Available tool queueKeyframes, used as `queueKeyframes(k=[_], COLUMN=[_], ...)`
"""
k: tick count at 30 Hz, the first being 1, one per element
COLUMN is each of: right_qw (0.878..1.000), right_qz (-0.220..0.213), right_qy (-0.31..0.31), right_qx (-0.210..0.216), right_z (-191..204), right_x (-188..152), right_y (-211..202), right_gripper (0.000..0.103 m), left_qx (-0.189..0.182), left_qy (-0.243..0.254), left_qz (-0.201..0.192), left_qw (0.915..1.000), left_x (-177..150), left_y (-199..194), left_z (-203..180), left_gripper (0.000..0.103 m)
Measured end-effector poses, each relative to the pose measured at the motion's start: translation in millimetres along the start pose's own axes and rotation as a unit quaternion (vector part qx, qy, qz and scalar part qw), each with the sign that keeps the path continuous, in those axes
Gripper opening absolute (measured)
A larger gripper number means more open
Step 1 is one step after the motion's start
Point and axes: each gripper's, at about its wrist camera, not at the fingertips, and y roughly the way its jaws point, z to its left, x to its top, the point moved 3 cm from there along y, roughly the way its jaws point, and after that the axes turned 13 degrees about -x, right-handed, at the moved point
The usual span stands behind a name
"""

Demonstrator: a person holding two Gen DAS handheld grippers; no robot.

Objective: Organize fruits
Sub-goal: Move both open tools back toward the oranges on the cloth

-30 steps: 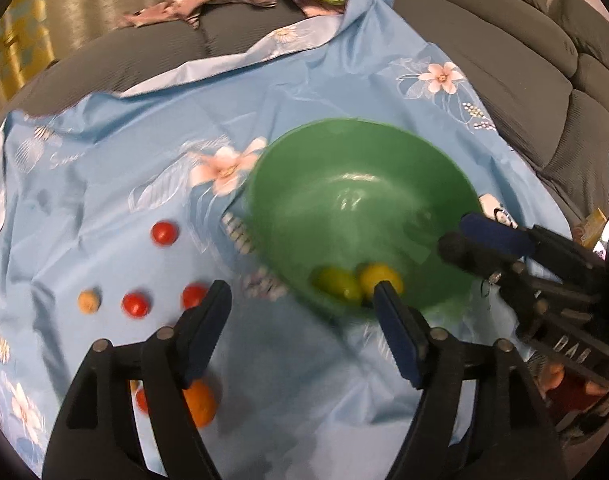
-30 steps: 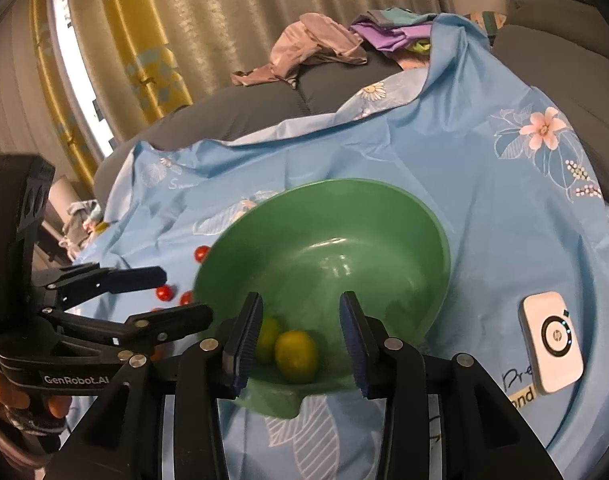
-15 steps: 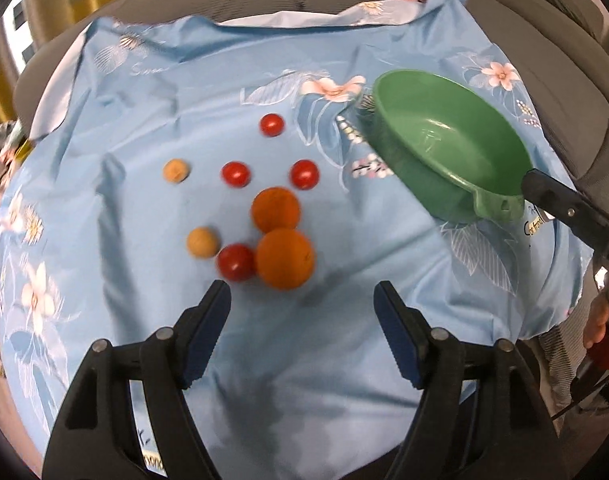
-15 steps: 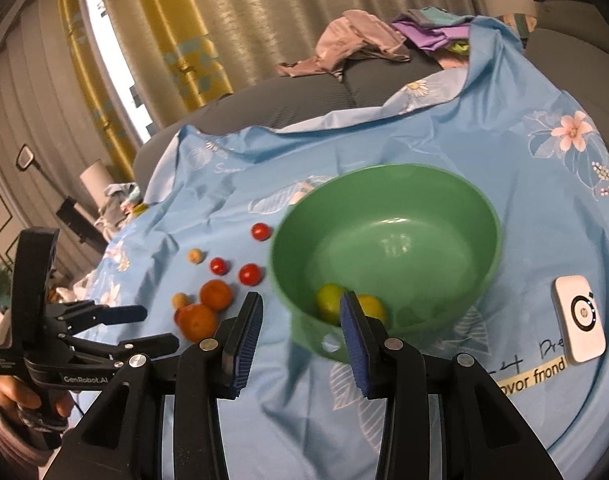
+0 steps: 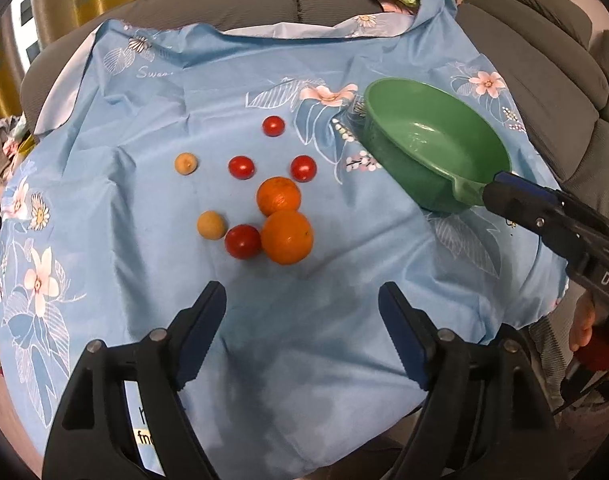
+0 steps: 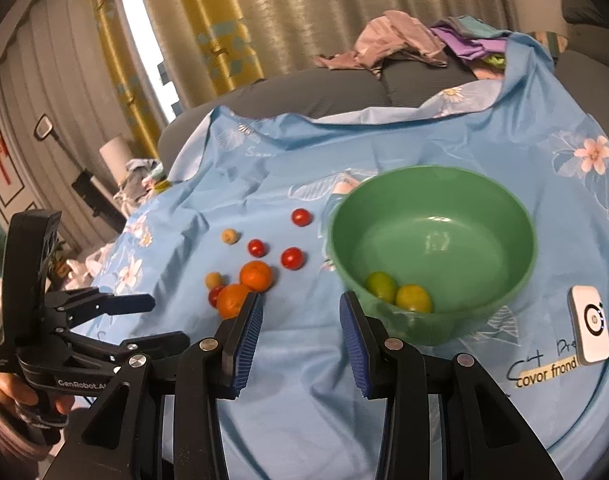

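Note:
A green bowl (image 5: 432, 152) (image 6: 432, 248) stands on a blue flowered cloth and holds a green lime (image 6: 380, 285) and a yellow lemon (image 6: 413, 298). Left of it lie two oranges (image 5: 286, 237) (image 5: 278, 195), several red cherry tomatoes (image 5: 242, 241) and two small tan fruits (image 5: 211, 225). My left gripper (image 5: 302, 320) is open and empty, just short of the fruit cluster. My right gripper (image 6: 300, 320) is open and empty, in front of the bowl's near left rim; it also shows in the left wrist view (image 5: 544, 216).
A white device (image 6: 590, 322) lies on the cloth to the right of the bowl. Grey sofa cushions (image 5: 544, 68) surround the cloth, with piled clothes (image 6: 404, 44) at the back. Curtains (image 6: 264, 12) hang behind.
Both grippers have pulled back from the bowl. The left one has swung left to face the loose fruit. The right one has backed off and lifted, so more of the cloth shows.

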Motion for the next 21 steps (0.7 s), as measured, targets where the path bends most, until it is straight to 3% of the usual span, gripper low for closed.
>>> queueKeyframes(k=[13, 21], right_qw=[0.999, 0.997], right_qz=[0.030, 0.054], right_qy=[-0.034, -0.049], right_qx=[0.018, 0.019], right_z=[34.2, 46.6], right_x=[-5.9, -11.1], right_y=[18.4, 33.1], right_gripper=[0.040, 0.040], left_qx=[0.005, -0.013], left_qy=[-0.057, -0.075], left_qz=[-0.013, -0.011], left_qw=[0.9983, 0.9970], left_x=[-18.5, -25.2], left_y=[-12.2, -5.6], left_z=[39.6, 53.6], left_gripper=[0.082, 0.082])
